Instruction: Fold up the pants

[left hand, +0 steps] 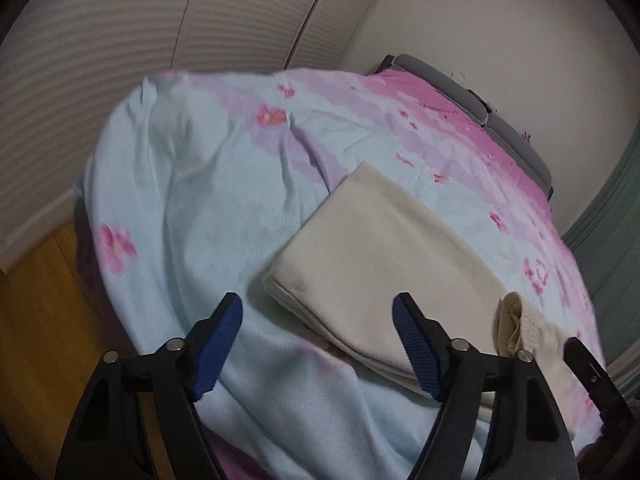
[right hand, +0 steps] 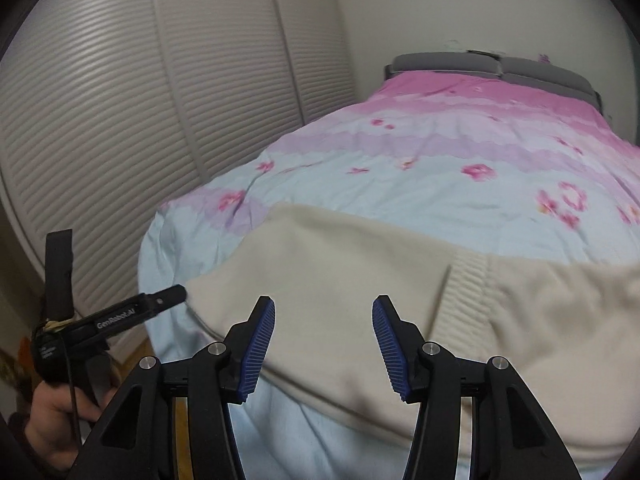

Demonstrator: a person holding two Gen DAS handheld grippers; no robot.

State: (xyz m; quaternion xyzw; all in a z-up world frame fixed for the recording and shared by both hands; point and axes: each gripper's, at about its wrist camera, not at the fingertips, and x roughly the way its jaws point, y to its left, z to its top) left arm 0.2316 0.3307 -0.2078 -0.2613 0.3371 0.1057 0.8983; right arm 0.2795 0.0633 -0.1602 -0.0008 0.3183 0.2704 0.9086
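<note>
On floral duvet point(right hand: 420, 184) | ribbed cream pants point(right hand: 340, 280), folded rect | claws empty

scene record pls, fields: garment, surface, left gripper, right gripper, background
garment: cream pants, folded flat, ribbed waistband showing
surface: bed with floral pink and light-blue duvet, pants lie near its front edge
left gripper: open, nothing between the jaws, above the pants' left end
right gripper: open, nothing held, over the pants
background: slatted closet doors, grey headboard

Home bedroom: bed point(right hand: 440, 152), louvred wardrobe doors point(right hand: 120, 120)
</note>
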